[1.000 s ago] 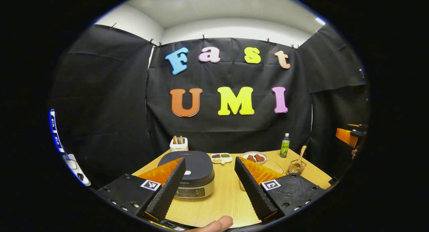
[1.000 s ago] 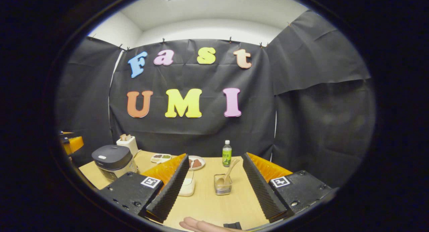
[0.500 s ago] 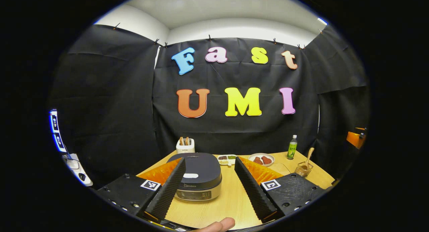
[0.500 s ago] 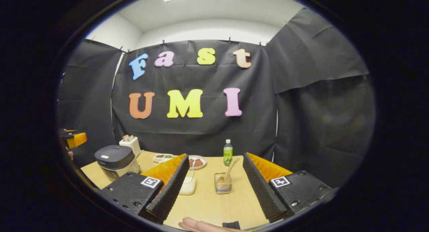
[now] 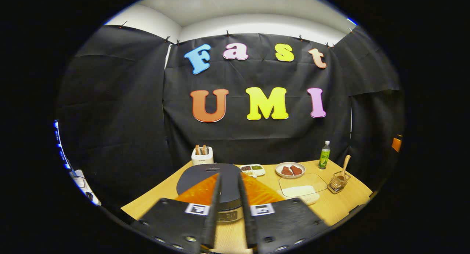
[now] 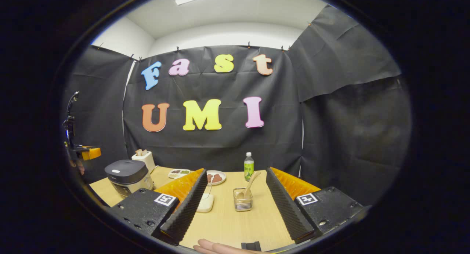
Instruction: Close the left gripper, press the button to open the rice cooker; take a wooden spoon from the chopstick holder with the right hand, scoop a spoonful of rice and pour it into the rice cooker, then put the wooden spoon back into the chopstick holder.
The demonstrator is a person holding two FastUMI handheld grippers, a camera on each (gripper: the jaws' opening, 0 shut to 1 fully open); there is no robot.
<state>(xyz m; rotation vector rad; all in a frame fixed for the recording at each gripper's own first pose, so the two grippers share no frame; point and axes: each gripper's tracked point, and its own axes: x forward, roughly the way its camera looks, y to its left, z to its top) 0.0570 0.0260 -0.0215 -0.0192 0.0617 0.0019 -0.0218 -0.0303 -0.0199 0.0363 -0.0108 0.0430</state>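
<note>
Left gripper view sits low and close behind the rice cooker [image 5: 214, 178], looking across the table [image 5: 345, 200] at the back wall, while right gripper view looks the same way from further right, facing the chopstick holder [image 6: 242, 200], so both share that whole tabletop.

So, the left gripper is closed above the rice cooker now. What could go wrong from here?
1. The left gripper hides the rice cooker button, so its press may miss.
2. The wooden spoon leans in the light chopstick holder; pulling with the right gripper may tip it.
</note>
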